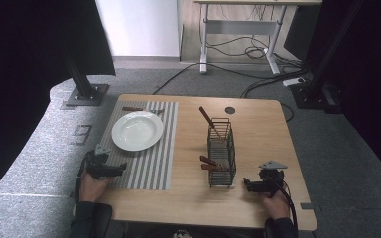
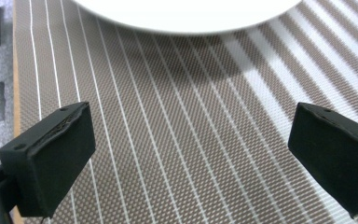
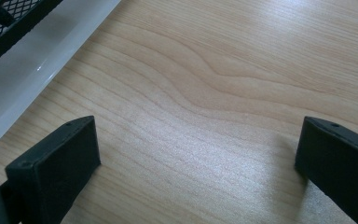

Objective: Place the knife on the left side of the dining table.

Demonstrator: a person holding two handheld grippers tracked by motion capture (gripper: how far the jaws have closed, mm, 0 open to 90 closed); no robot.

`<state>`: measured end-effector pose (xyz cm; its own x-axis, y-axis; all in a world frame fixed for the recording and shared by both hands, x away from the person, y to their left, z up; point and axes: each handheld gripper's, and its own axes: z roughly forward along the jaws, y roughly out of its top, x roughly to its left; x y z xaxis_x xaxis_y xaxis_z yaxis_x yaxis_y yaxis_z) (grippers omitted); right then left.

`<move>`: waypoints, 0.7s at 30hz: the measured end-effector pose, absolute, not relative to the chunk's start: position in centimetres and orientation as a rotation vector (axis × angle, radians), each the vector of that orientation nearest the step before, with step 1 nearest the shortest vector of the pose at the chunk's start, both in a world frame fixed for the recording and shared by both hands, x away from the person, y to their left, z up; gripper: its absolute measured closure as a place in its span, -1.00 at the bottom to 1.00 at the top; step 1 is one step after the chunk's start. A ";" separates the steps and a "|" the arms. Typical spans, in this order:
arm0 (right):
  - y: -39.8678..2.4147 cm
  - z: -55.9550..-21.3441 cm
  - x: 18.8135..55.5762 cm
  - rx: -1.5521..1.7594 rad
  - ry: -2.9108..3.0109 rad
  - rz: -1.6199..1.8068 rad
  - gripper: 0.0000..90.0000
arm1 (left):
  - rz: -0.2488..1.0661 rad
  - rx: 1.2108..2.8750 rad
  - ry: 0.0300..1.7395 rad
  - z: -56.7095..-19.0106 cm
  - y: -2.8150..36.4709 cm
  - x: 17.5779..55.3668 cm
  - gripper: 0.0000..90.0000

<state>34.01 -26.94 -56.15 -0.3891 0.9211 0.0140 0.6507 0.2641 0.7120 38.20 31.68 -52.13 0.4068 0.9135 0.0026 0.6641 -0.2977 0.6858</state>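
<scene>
A white plate [image 1: 137, 130] sits on a striped grey placemat [image 1: 149, 163] at the table's left. A black wire basket [image 1: 222, 151] stands mid-table on a clear tray and holds several brown-handled utensils [image 1: 209, 163]. One more utensil [image 1: 141, 109] lies on the mat behind the plate. My left gripper [image 1: 120, 168] rests at the mat's near left corner, open; its jaws stand wide over the mat [image 2: 182, 140], with the plate's rim [image 2: 186, 21] just ahead. My right gripper [image 1: 247, 184] is open on bare wood right of the basket [image 3: 9, 18].
The wooden table [image 1: 263, 134] has a round cable hole [image 1: 229, 110] behind the basket. Beyond it lie grey carpet, a black stand base [image 1: 87, 94] at the far left, floor cables and a white desk frame [image 1: 238, 29].
</scene>
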 end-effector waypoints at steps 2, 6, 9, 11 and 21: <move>-26.9 -56.1 34.0 1.425 2.136 0.905 -1.00 | 0.537 2.069 1.325 -51.5 31.3 38.4 -1.00; -26.9 -56.1 34.0 1.426 2.135 0.905 -1.00 | 0.548 2.086 1.294 -50.2 30.4 38.8 -1.00; -26.9 -56.1 34.0 1.426 2.135 0.905 -1.00 | 0.544 2.087 1.277 -49.3 29.7 39.2 -0.99; -26.9 -56.2 34.0 1.427 2.134 0.905 -1.00 | 0.547 2.093 1.263 -48.9 29.3 39.5 -0.99; -26.9 -56.2 34.0 1.427 2.133 0.905 -1.00 | 0.516 2.089 1.222 -46.9 26.9 40.6 -0.97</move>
<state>33.99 -26.92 -56.15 -0.3870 0.9220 0.0136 0.6507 0.2627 0.7125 40.61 26.93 -46.85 0.4867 0.8735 0.0091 0.6153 -0.3502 0.7062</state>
